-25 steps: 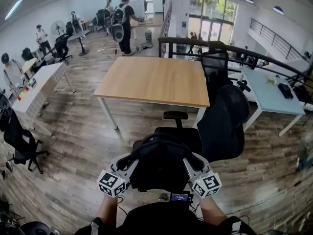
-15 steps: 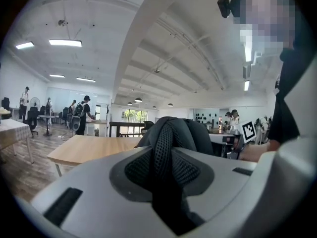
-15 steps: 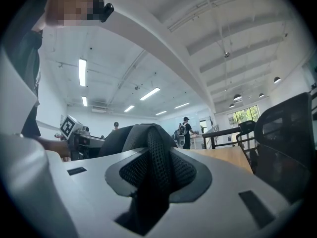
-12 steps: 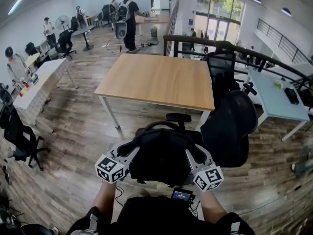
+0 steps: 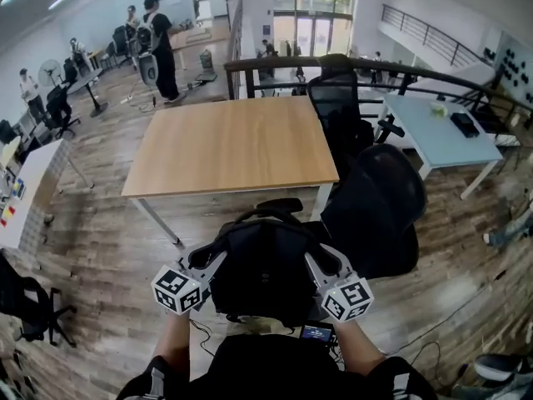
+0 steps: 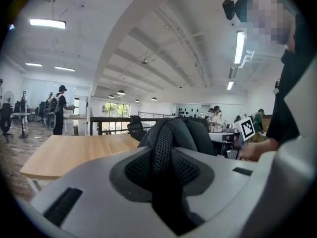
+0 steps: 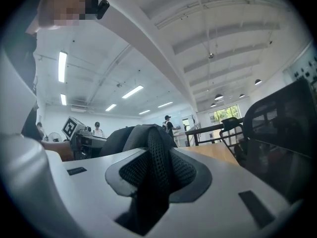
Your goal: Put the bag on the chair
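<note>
Ahead of my chest hangs the black backpack (image 5: pixel 262 273), left claw (image 5: pixel 218 257) and right claw (image 5: pixel 310 258) each clamped on a mesh strap (image 6: pixel 161 152); the office chair (image 5: pixel 376 202) stands just beyond, slightly right.

Head view is showing 1 bag (image 5: pixel 262 273) | 2 grippers: left gripper (image 5: pixel 212 261), right gripper (image 5: pixel 315 261) | 2 tables: wooden table (image 5: pixel 225 144), pale blue table (image 5: pixel 433 132) | 2 black chairs by the wooden table: near chair (image 5: pixel 379 198), far chair (image 5: pixel 333 98)

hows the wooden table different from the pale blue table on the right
The wooden table has a tan top; the pale blue table's is light blue. The wooden table is bare; the pale blue table carries a dark flat item. The wooden table stands straight beyond the bag; the pale blue table is off right. Both are rectangular with thin light legs.
</note>
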